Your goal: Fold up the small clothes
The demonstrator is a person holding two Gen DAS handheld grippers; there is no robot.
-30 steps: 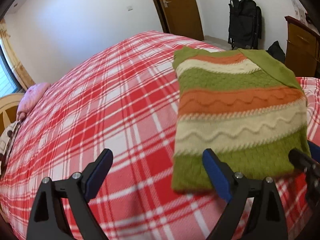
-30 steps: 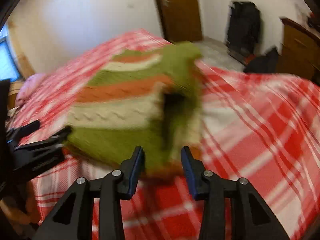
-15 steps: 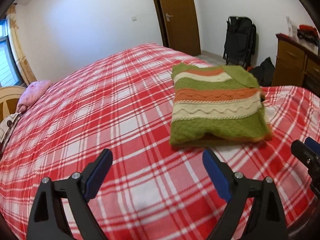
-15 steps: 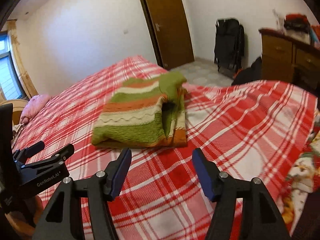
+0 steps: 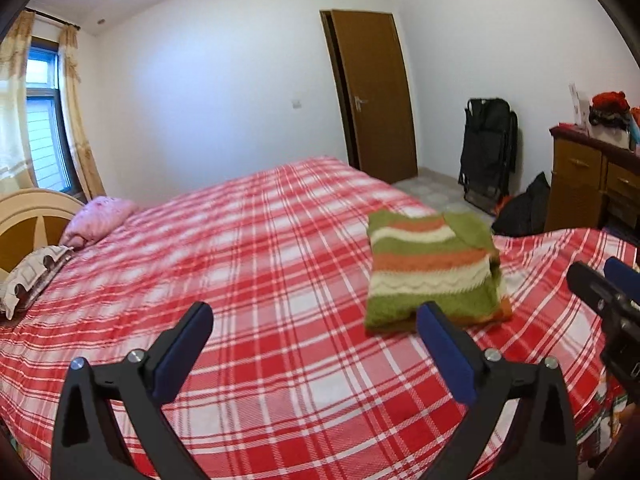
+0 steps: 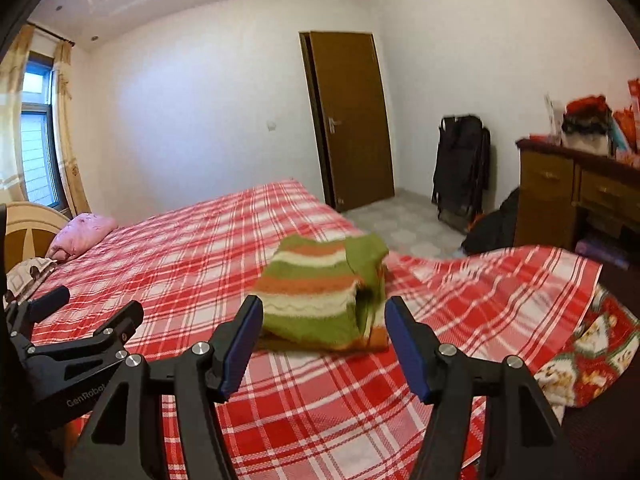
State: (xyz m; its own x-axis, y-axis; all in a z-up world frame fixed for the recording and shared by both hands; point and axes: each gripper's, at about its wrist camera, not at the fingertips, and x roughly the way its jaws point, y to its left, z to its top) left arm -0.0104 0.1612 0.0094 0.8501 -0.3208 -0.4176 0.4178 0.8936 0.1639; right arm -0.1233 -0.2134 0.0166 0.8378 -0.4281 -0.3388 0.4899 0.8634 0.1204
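Observation:
A small knitted sweater [image 5: 432, 272] with green, orange and cream stripes lies folded into a compact rectangle on the red plaid bedspread [image 5: 260, 264]. It also shows in the right wrist view [image 6: 320, 300]. My left gripper [image 5: 314, 328] is open and empty, held back from the sweater and to its left. My right gripper [image 6: 322, 334] is open and empty, held back just in front of the sweater. The right gripper shows at the right edge of the left wrist view [image 5: 608, 300], and the left gripper at the left edge of the right wrist view [image 6: 80, 328].
A pink pillow [image 5: 100, 216] and a patterned pillow [image 5: 28, 280] lie by the headboard [image 5: 32, 216]. A wooden dresser [image 6: 580, 192], black bags [image 6: 460, 168] and a brown door [image 6: 348, 120] stand beyond the bed. A festive patterned cloth [image 6: 592, 356] hangs off the bed's right corner.
Both grippers have drawn back and up from the sweater. The right gripper's jaws have opened wider. The sweater has stayed folded on the bed.

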